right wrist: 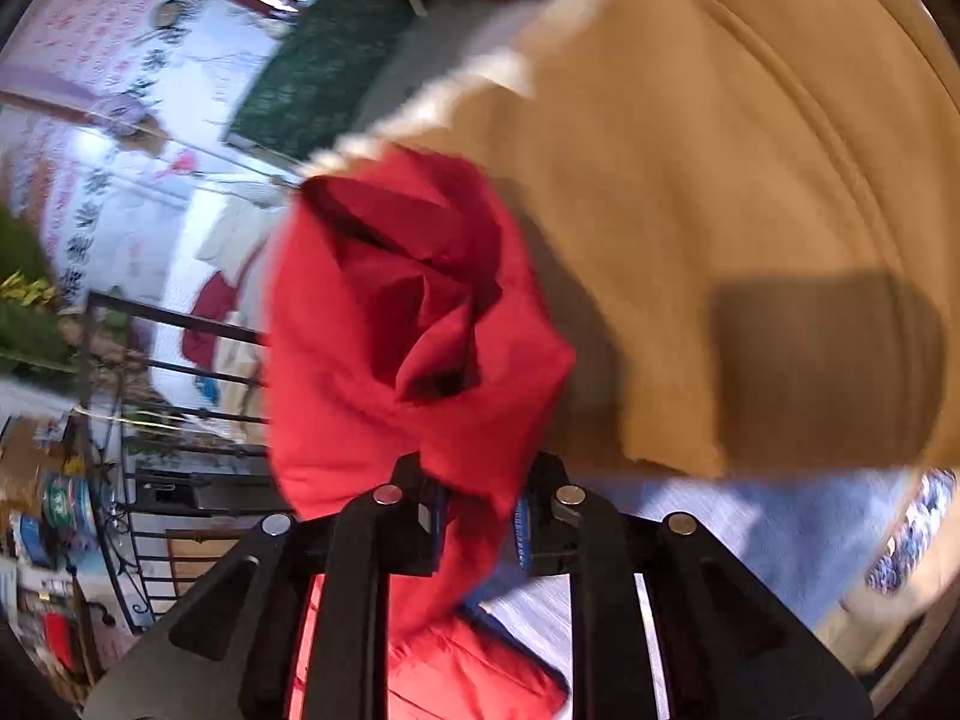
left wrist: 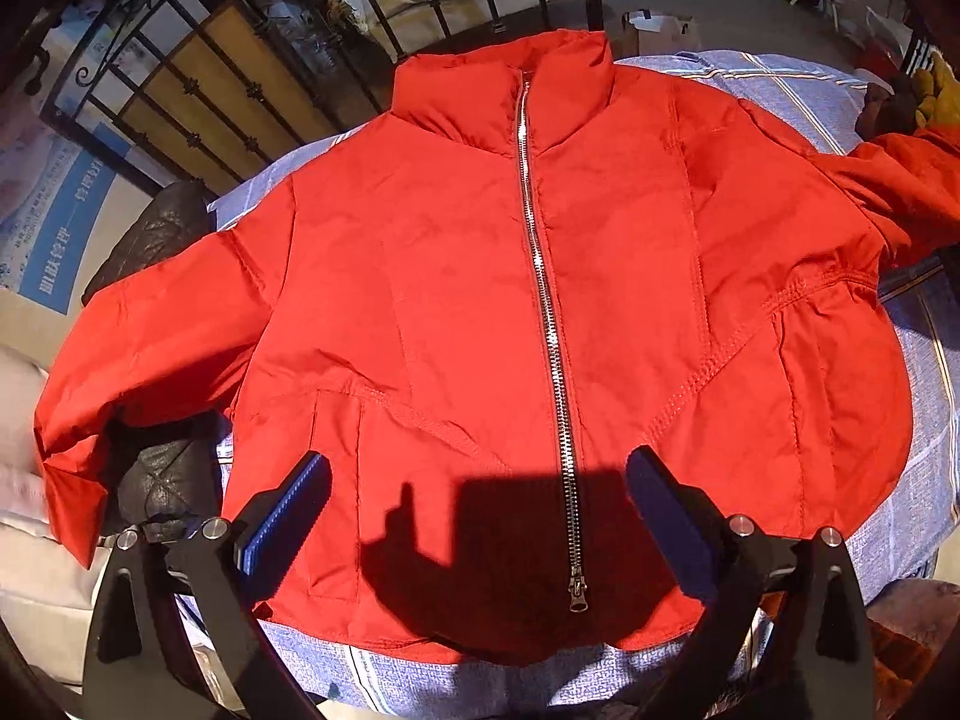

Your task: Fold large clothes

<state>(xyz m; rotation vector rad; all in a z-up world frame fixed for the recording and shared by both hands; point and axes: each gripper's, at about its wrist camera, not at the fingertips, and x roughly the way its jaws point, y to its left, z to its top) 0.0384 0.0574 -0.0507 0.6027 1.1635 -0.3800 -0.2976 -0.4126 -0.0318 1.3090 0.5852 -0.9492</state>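
Red jacket [left wrist: 540,300] spread flat, zipped, on table [left wrist: 840,102] for folding. Left claw [left wrist: 480,516] wide open, empty, at 6 o'clock above hem. Right claw [right wrist: 477,522] pinching sleeve [right wrist: 408,330], lifted for folding inward.

jacket [left wrist: 630,276]: red | zipper [left wrist: 543,276]: silver | cloth [left wrist: 798,96]: blue-grey, pale plaid lines | garment [right wrist: 690,180]: tan

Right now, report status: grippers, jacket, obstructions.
Left gripper open above hem. Right gripper shut on sleeve. Red jacket flat, zipped. Black garment under other sleeve.
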